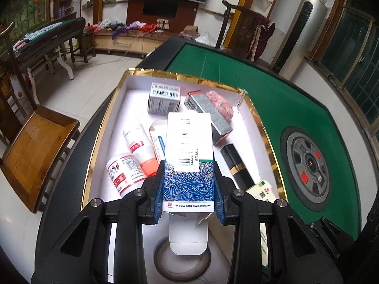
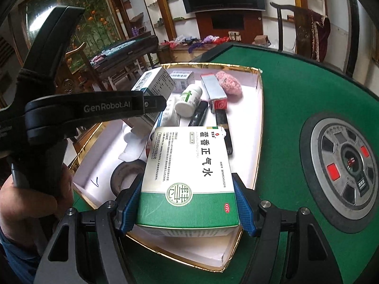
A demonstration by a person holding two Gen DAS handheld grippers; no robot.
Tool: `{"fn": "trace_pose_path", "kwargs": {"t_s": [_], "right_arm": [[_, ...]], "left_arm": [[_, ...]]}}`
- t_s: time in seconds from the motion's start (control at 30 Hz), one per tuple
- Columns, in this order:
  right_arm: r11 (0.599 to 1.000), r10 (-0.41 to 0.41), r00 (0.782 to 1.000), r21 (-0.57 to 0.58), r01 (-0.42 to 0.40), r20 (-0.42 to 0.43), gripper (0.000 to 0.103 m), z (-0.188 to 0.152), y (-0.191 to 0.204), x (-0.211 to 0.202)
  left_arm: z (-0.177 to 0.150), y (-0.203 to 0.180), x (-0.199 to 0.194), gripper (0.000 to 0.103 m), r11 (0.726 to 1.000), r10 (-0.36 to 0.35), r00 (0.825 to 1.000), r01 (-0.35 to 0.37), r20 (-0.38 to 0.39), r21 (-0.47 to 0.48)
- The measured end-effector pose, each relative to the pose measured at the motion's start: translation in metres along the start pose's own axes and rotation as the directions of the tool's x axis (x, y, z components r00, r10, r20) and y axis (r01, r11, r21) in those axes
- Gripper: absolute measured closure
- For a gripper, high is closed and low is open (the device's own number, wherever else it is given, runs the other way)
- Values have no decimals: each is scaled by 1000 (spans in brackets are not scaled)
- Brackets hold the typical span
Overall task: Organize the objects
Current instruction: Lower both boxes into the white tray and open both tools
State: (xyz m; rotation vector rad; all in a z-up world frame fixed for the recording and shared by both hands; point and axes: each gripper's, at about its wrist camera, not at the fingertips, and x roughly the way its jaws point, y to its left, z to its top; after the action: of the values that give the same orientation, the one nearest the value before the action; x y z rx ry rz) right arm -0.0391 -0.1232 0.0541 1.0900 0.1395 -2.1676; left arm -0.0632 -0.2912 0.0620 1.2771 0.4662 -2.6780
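Clearly "GenRobot.AI" on left hand-held gripper [image 2: 151, 105]

left claw [image 1: 189, 187]: black linkage, blue ribbed pads, silver screws
right claw [image 2: 187, 203]: same build
marking: white "GenRobot.AI"

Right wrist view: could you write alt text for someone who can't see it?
The right gripper grips a green-and-white medicine box over a gold-rimmed white tray of boxes and bottles on a green table; the left gripper's body crosses at left.
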Motion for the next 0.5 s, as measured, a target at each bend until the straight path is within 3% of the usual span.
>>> {"fn": "trace_pose_path", "kwargs": {"t_s": [0.5], "right_arm": [[1000,-10,1000,3,10,-28,33,-8,4,1]], "left_arm": [[-8,-8,17,69,998,46,997,-44,-54,49]]}}
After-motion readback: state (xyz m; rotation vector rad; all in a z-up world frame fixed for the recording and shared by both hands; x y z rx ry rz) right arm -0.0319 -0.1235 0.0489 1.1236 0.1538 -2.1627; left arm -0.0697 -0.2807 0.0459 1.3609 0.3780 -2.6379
